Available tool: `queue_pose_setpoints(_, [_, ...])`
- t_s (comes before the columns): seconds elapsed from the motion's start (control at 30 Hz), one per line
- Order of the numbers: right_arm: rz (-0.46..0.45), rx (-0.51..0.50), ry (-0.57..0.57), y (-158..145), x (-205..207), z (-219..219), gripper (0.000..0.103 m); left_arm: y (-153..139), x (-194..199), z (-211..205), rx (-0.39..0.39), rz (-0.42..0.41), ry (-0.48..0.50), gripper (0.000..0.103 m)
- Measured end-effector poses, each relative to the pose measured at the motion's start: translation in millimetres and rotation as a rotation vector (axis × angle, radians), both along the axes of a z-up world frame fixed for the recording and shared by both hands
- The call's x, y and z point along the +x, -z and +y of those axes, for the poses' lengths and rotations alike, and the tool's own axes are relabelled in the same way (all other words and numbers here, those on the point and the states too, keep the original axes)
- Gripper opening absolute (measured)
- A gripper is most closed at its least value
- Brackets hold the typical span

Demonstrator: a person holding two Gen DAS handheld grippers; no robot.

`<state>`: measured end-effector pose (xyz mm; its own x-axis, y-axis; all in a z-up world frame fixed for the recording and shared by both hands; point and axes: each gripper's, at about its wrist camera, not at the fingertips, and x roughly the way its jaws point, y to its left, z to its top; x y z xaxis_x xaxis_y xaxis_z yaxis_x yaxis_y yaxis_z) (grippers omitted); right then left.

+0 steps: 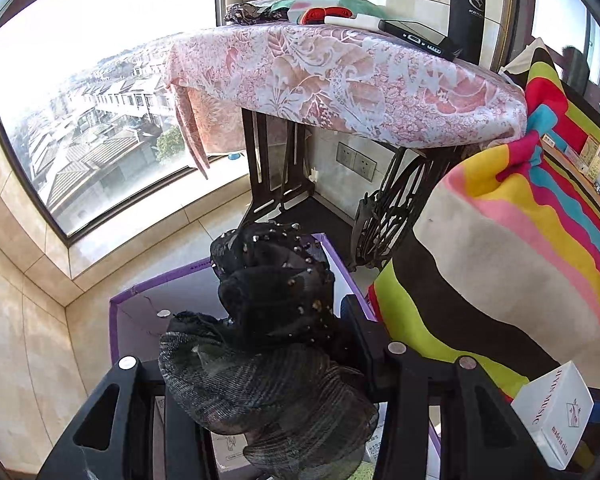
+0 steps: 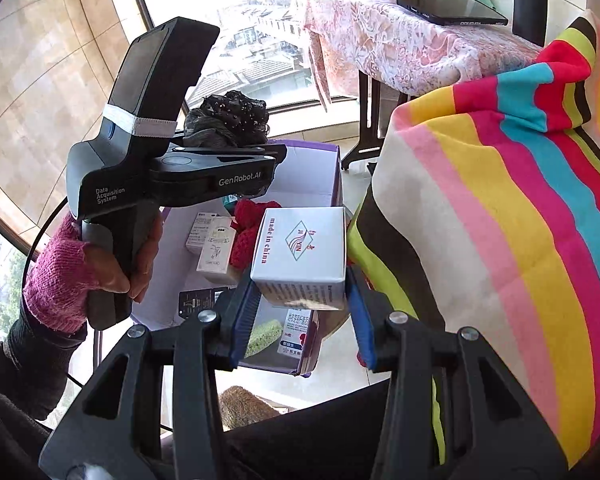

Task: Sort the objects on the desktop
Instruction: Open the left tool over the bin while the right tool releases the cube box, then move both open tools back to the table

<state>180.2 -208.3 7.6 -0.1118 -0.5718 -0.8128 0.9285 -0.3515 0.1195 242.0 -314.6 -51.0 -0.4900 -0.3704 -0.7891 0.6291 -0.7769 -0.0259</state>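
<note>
- Black beaded fabric bundle is clenched in the left tongs, held above a purple-edged box on the floor.
- White carton printed "made in china" is gripped between the blue pads of the right tongs, over the same box.
- Inside the box lie small packets and a red knit piece.
- Striped cloth hangs beside it; a phone rests on the table.
</note>
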Motion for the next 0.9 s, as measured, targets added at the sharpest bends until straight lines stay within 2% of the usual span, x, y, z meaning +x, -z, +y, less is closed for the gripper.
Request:
queue_pose_setpoints(0.37, [-0.022,0.06,-0.205,31.2,45.4,-48.9,0.047,21.1,23.2,-39.9,-0.001,-0.073,-0.127,0.049])
queue_pose_setpoints(0.43, [-0.026,0.063,-0.234,34.4,51.0,-51.8,0.048,25.3,24.3,-44.6,-0.002,-0.099,-0.138,0.053])
queue_pose_setpoints(0.5, [-0.058,0.053,-0.253,34.6,49.2,-52.4,0.053,29.1,26.8,-46.3,-0.008,-0.13,-0.158,0.066])
queue_pose_setpoints(0.53, [-0.072,0.044,-0.253,33.7,47.4,-51.3,0.064,30.8,27.7,-46.9,-0.009,-0.143,-0.17,0.069])
queue_pose_setpoints(0.6, [-0.079,0.012,-0.225,30.2,42.4,-45.8,0.074,34.0,28.6,-46.2,-0.009,-0.166,-0.187,0.081])
queue_pose_setpoints(0.9, [-0.124,-0.101,-0.009,6.6,-7.5,-0.5,0.075,29.2,7.2,-29.3,-0.061,-0.219,-0.139,0.082])
